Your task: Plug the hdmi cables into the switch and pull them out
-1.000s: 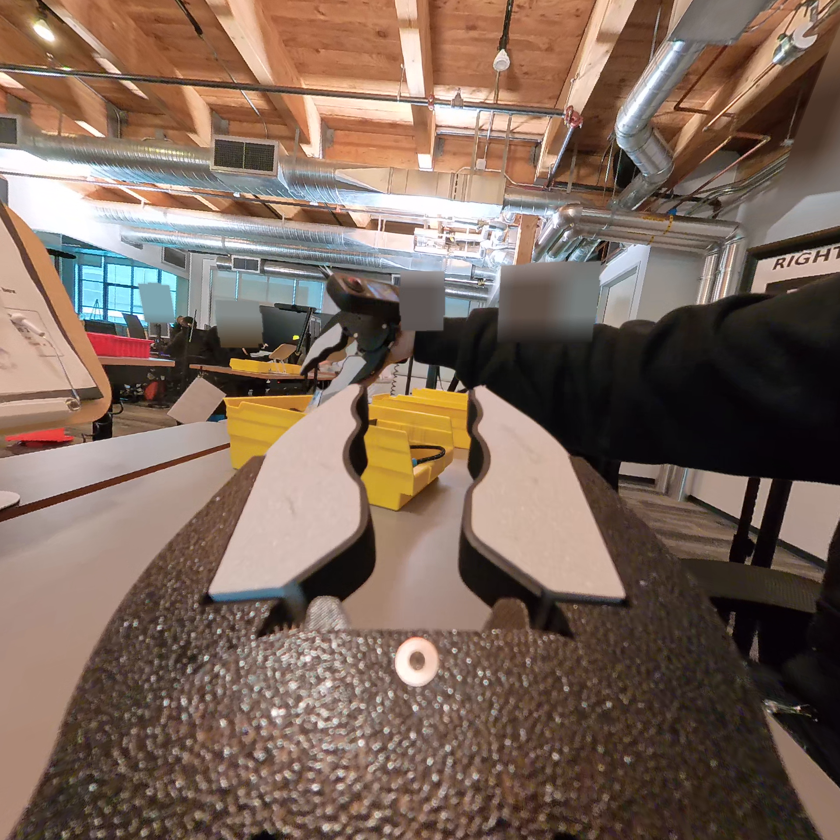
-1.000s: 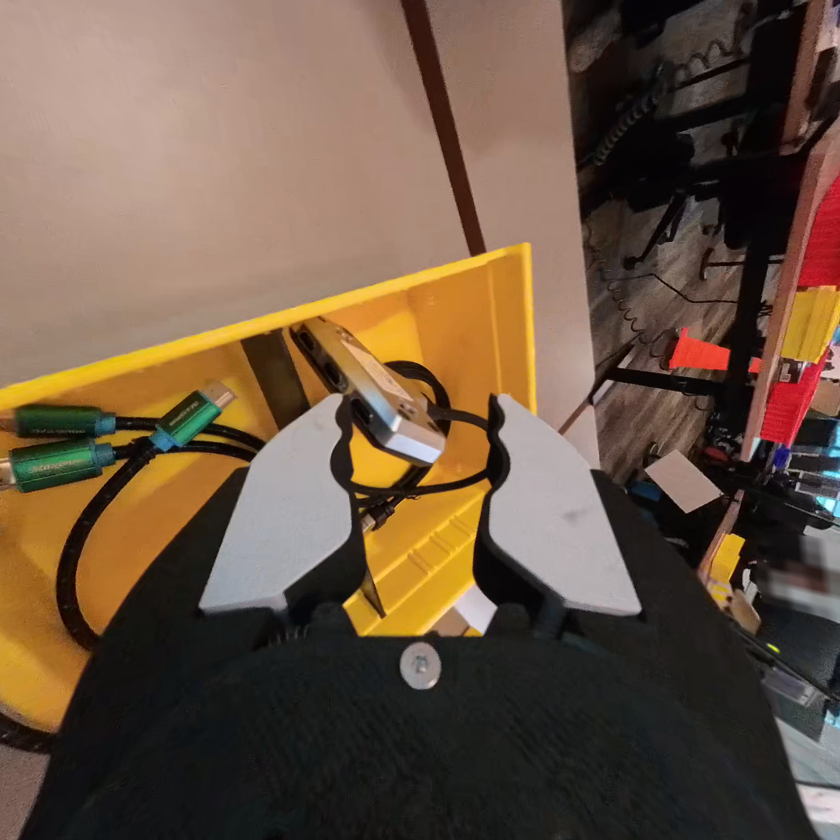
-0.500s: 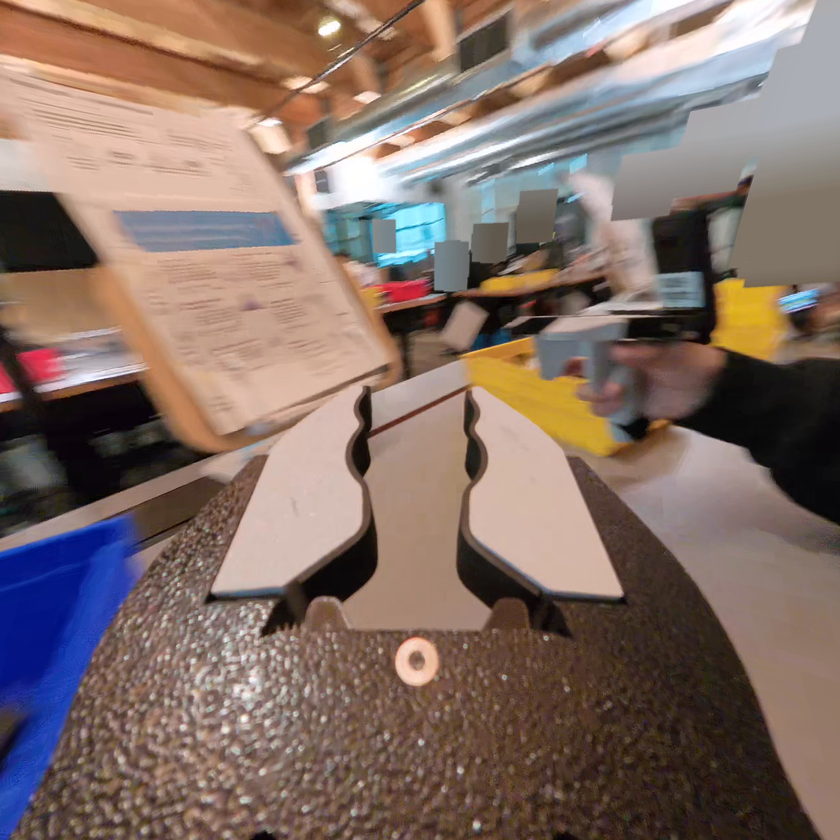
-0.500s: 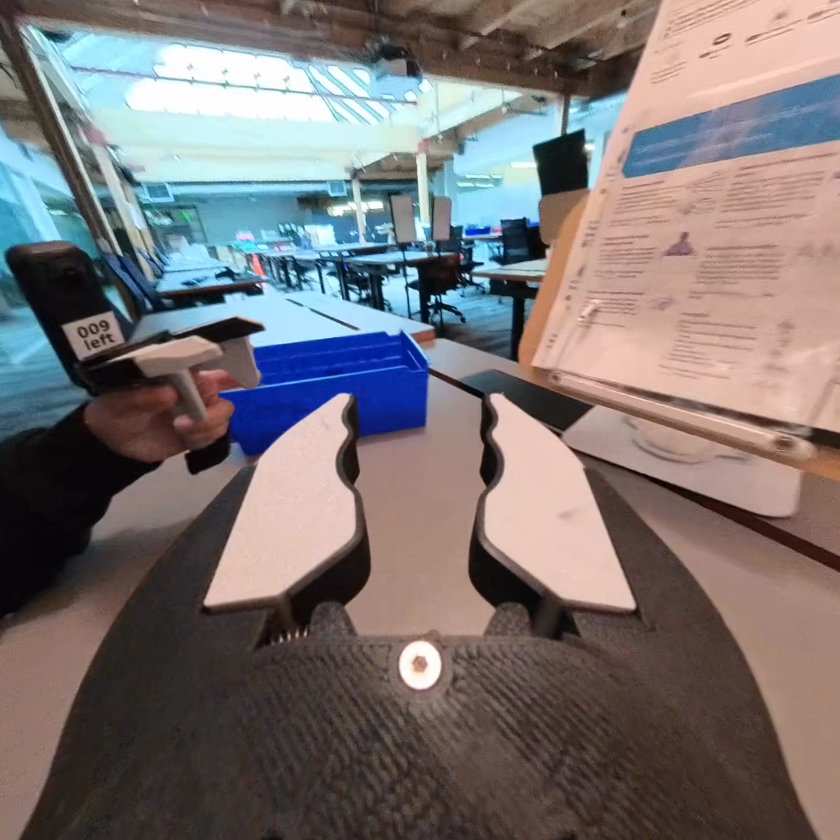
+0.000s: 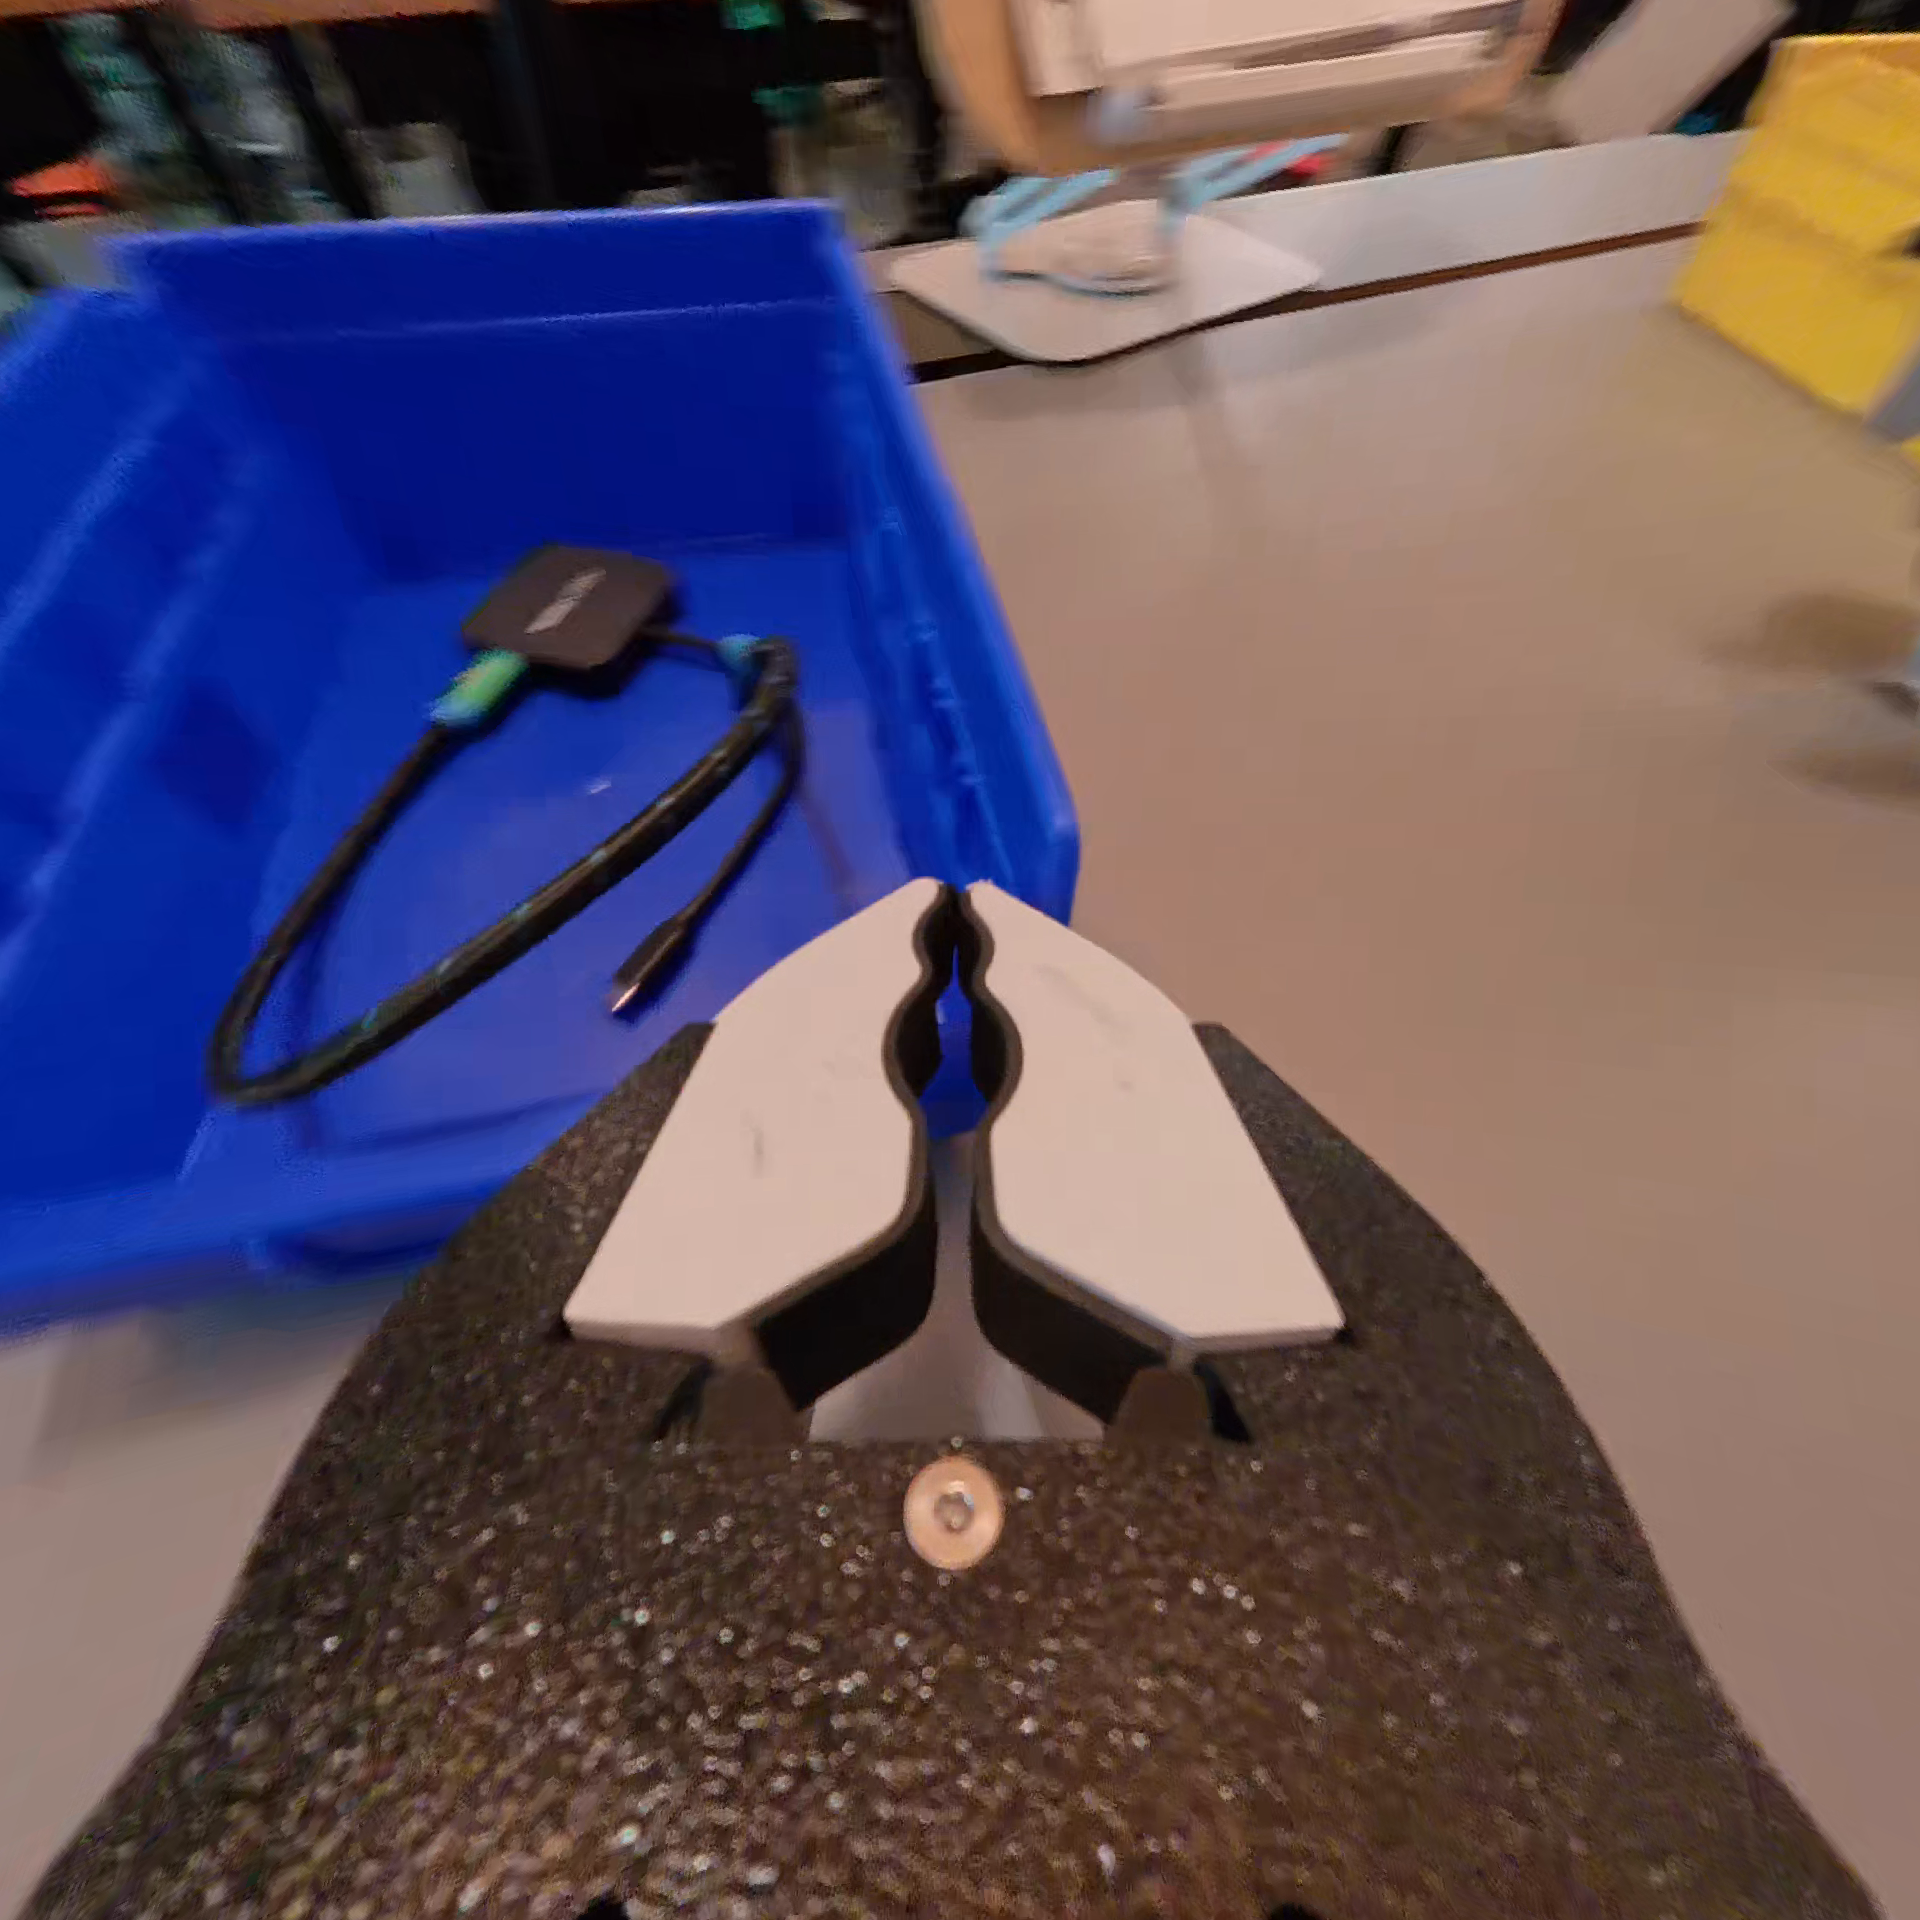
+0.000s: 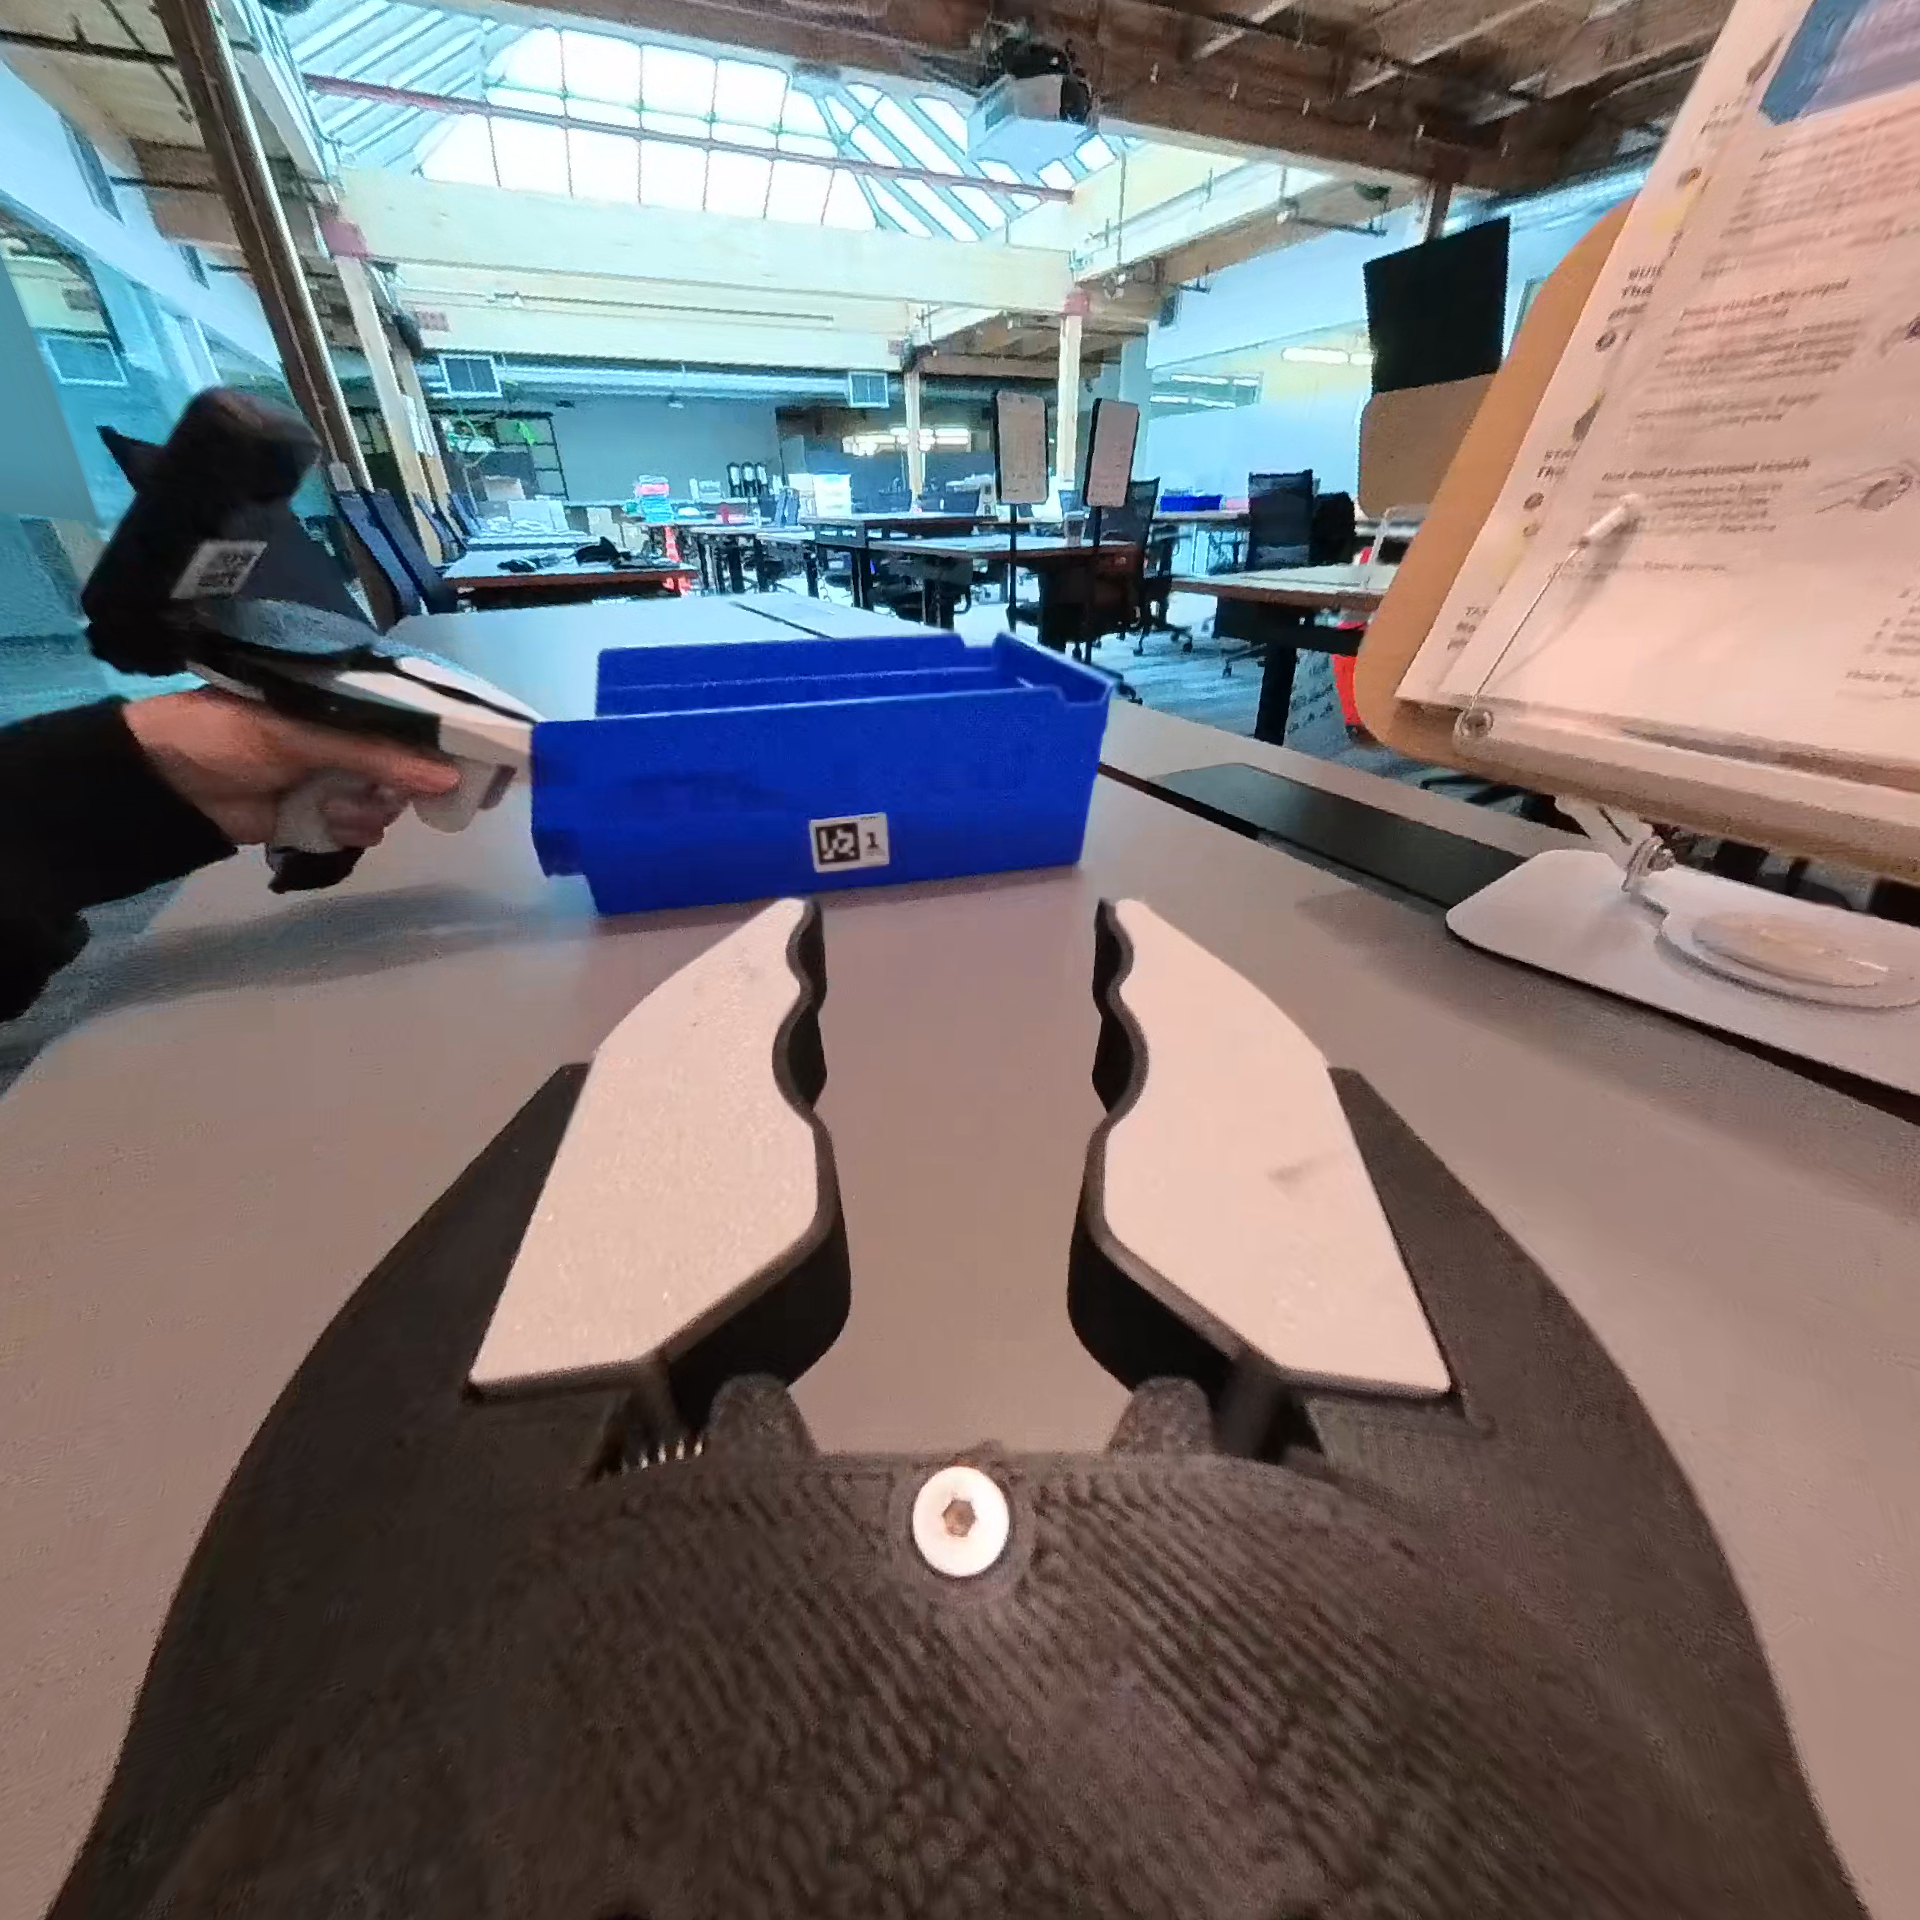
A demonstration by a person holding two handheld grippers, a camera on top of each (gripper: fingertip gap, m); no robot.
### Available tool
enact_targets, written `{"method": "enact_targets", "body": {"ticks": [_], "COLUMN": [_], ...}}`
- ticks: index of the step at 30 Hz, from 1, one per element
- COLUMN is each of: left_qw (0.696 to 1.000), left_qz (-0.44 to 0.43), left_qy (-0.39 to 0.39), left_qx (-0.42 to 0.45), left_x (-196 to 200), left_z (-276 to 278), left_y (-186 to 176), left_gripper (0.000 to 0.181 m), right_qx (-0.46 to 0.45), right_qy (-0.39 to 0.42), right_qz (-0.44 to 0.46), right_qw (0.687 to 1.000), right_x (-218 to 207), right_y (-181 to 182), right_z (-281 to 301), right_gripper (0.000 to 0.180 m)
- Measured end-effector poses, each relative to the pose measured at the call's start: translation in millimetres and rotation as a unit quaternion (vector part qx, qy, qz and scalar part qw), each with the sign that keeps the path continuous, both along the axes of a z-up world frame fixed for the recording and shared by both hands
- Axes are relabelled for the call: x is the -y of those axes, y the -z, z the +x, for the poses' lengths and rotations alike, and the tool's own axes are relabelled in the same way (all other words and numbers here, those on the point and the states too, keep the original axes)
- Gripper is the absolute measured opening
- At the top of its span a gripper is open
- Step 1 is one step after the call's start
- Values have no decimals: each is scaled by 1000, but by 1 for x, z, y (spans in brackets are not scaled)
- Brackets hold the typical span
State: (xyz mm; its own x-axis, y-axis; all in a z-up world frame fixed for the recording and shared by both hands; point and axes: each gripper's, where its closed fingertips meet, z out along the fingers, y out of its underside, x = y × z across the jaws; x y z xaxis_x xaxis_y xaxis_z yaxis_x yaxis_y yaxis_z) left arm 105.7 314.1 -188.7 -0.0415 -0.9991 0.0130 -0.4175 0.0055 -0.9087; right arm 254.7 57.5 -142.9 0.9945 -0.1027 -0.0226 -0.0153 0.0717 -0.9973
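Observation:
In the left wrist view a blue bin point(image 5: 914, 582) holds a dark square switch point(image 5: 569, 606) with a green-ended HDMI cable point(image 5: 478, 691) plugged in, a thick black cable loop point(image 5: 499, 925) and a thin lead with a small plug point(image 5: 649, 961). My left gripper point(image 5: 954, 896) is shut and empty, just over the bin's near right corner. In the right wrist view the blue bin point(image 6: 821, 769) stands ahead on the grey table. My right gripper point(image 6: 954, 914) is open and empty, short of the bin. The left gripper point(image 6: 457, 727), held by a hand, shows at the bin's left end.
A document holder with printed sheets on a white base point(image 6: 1683, 935) stands at the right of the table. A yellow bin point(image 5: 1829, 218) sits at the far right in the left wrist view. Desks and chairs fill the room behind.
My left gripper has swung left and tipped down over the blue bin, and its fingers have closed. My right gripper left the yellow bin a second ago and now faces the blue bin, still open.

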Motion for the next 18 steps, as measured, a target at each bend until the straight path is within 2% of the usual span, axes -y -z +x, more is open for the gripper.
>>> {"method": "enact_targets", "body": {"ticks": [3,5,9,11,13,15,18], "left_qw": [997,996,996,989,979,972,963], "left_qz": [-16,2,74,144,172,149,90], "left_qy": [74,59,50,29,10,-4,4], "left_qx": [-32,-68,-20,-28,-105,-182,-252], "left_x": [49,57,62,40,3,-35,-69], "left_z": [17,24,40,59,86,118,154], "left_y": [7,9,-52,-74,-67,-47,-8], "left_gripper": [12,18,19,36,52,64,64], "right_qx": [-6,-10,-15,-25,-28,-32,-35], "right_qy": [9,9,22,19,13,1,-13], "right_qz": [-3,9,28,37,46,60,86], "right_qw": [1000,1000,999,999,998,998,996], "right_x": [1,4,10,11,11,11,14], "right_y": [5,3,0,-1,-3,-7,-19], "right_z": [1,1,8,10,10,6,0], "right_gripper": [51,51,51,51,52,55,64]}}
